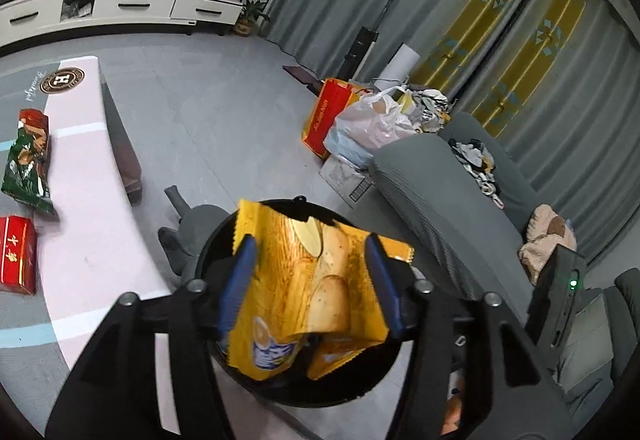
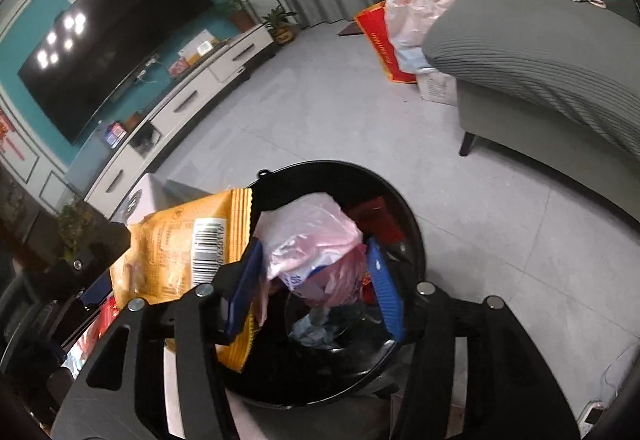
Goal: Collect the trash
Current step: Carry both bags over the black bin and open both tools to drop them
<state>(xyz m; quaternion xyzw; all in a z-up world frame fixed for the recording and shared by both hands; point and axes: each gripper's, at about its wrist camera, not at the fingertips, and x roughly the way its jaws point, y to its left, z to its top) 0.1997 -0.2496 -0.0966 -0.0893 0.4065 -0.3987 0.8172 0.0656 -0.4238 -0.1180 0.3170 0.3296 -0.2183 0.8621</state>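
Note:
A black round bin (image 1: pixel 214 240) stands on the floor right under both grippers. My left gripper (image 1: pixel 312 272) is open over it. A crumpled yellow chip bag (image 1: pixel 304 280) hangs loose between its blue fingers (image 1: pixel 240 280), its lower end blurred. The right wrist view shows the same yellow chip bag (image 2: pixel 180 252) over the left rim of the bin (image 2: pixel 400 200). My right gripper (image 2: pixel 316 272) is open above the bin's mouth. Between its fingers sits a pink plastic bag (image 2: pixel 308 236), which the pads do not grip. A red wrapper (image 2: pixel 376 220) and other scraps lie inside the bin.
To the left is a low pink-topped table (image 1: pixel 92 200) with a green snack bag (image 1: pixel 28 160) and a red box (image 1: pixel 16 252). A grey sofa (image 1: pixel 440 192) stands on the right, with full bags (image 1: pixel 372 120) beyond it. A TV cabinet (image 1: pixel 120 8) lines the far wall.

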